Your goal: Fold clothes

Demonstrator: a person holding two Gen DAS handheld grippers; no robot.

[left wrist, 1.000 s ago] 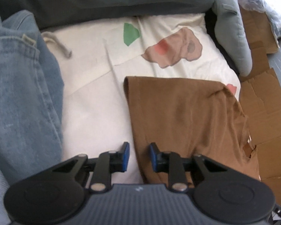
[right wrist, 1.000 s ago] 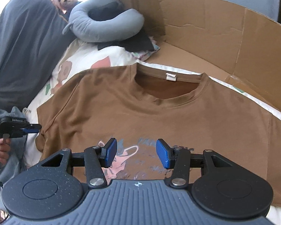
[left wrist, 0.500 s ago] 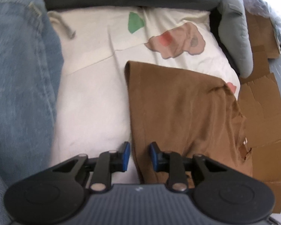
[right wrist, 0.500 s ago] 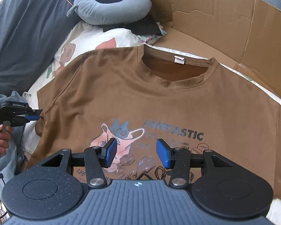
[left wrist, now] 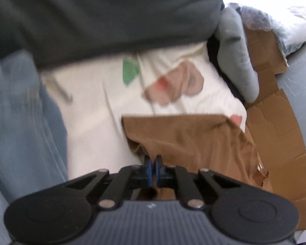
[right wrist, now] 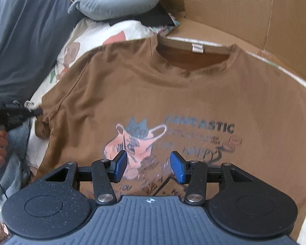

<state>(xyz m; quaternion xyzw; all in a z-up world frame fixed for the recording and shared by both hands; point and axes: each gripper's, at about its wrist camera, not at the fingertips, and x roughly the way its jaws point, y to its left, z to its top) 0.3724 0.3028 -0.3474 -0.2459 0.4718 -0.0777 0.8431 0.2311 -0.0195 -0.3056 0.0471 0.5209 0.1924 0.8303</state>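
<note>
While the brown T-shirt (right wrist: 173, 94) lies spread face-up on the white sheet (left wrist: 95, 122), the left gripper (left wrist: 152, 168) pinches its sleeve edge; a thin bite could slip. The right gripper (right wrist: 150, 166) hovers agape above the print.

Grey neck pillow (right wrist: 114, 2) beside cardboard wall (right wrist: 244, 14), on printed sheet (left wrist: 95, 106)

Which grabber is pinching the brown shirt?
The left gripper: its fingers are shut on the brown T-shirt sleeve. The right gripper hangs open above the print.
</note>
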